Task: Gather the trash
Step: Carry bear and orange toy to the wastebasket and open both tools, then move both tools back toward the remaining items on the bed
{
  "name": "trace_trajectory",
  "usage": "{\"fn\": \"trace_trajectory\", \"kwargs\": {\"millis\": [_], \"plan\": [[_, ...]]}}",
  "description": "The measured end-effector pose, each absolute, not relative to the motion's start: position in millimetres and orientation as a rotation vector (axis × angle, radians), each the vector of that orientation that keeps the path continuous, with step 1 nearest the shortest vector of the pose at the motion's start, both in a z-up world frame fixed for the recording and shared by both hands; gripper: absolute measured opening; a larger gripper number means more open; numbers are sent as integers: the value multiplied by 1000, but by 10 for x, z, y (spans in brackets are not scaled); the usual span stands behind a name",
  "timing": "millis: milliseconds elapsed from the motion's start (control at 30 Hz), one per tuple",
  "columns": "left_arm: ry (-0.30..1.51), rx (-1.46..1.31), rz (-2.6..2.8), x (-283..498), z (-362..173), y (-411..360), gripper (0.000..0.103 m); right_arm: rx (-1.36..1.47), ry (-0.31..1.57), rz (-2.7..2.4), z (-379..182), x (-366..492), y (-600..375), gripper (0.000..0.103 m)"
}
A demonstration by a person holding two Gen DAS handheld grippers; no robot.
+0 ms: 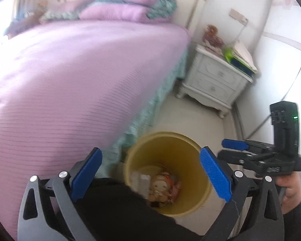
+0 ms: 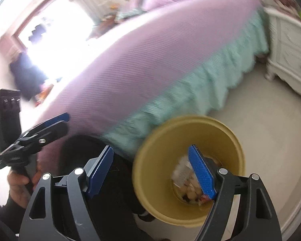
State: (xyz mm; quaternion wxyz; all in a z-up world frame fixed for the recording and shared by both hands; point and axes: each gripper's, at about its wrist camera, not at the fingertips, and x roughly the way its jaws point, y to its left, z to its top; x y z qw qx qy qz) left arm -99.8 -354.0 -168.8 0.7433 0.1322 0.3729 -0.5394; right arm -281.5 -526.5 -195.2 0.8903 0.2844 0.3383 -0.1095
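Observation:
A yellow waste bin (image 1: 164,135) stands on the pale floor beside the bed, holding a pile of wrappers and other trash (image 1: 163,185). My left gripper (image 1: 150,150) hovers above the bin's mouth, wide open, with nothing between its blue pads. To its right is my right gripper (image 1: 230,150), held by a hand. In the right wrist view the same bin (image 2: 190,118) lies low and right of centre, its trash (image 2: 185,177) partly hidden by one blue pad. My right gripper (image 2: 150,148) stands open and empty over the bin's left rim. The left gripper (image 2: 64,123) shows at far left.
A bed with a purple cover (image 1: 70,80) and teal skirt (image 2: 190,92) fills the left side, close to the bin. A white nightstand (image 1: 214,76) with papers stands by the far wall. Dark clothing of the person (image 1: 120,210) lies under the grippers. Bare floor (image 2: 271,130) opens to the right.

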Motion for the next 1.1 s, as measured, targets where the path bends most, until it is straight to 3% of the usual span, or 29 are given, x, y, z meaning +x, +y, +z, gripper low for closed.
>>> {"fn": "trace_trajectory", "kwargs": {"millis": [400,800,1100], "plan": [[688,132,-876,-289,-1113,-2319,99,353,573,111,-1156,-1595,-4405,78],[642,53,-576,615,-802,-1197,99,202,527,220,-846,-448,-3660,94],[623,60,-429,1432,-630,-799,99,97,521,229,-774,399,-3417,94]]}}
